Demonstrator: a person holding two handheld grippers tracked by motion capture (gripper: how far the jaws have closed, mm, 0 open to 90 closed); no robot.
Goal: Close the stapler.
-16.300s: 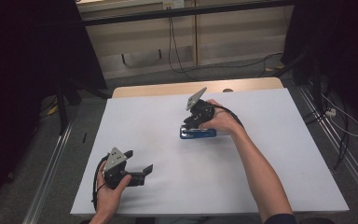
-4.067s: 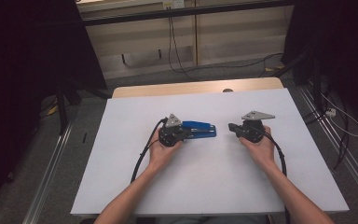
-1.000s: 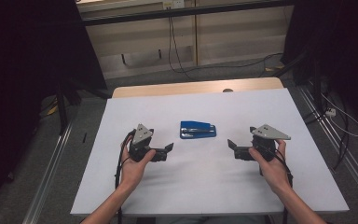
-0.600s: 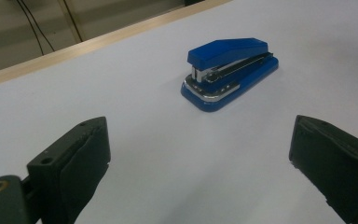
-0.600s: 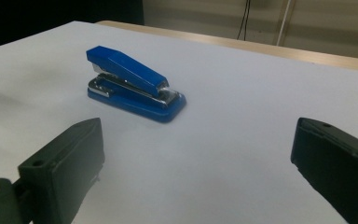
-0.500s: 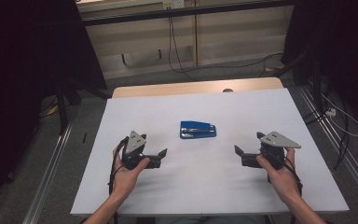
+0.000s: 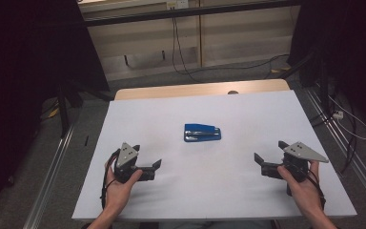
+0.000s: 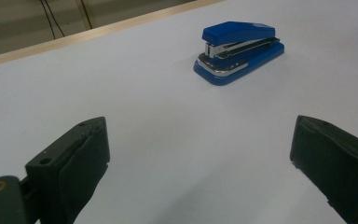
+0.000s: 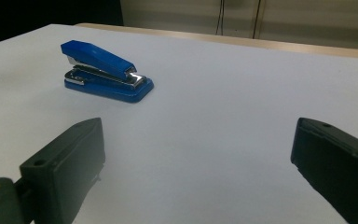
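overhead, a blue stapler (image 7: pixel 202 132) lies flat near the middle of the white tabletop (image 7: pixel 248 114), its long side running across the person's view. the left tongs (image 7: pixel 155 168) sit low at the near left of the tabletop, held in the person's left hand (image 7: pixel 119 183), jaws spread wide and pointing toward the centre with nothing between them. the right tongs (image 7: pixel 266 162) mirror them at the near right, gripped by the right hand (image 7: pixel 305 188), jaws likewise wide and empty. both tongs are well apart from the stapler, which lies between them and farther from the person. a strip of bare wood (image 7: pixel 195 89) shows along the tabletop's far edge

from the left gripper view, the stapler (image 8: pixel 239 51) rests up and to the right of centre, well beyond the two black jaws, which stand far apart at the bottom corners over bare white surface. its chrome mouth faces the camera's left

from the right gripper view, the stapler (image 9: pixel 105 71) lies at upper left, apart from the jaws, which again stand wide with only tabletop (image 9: pixel 223 116) between them
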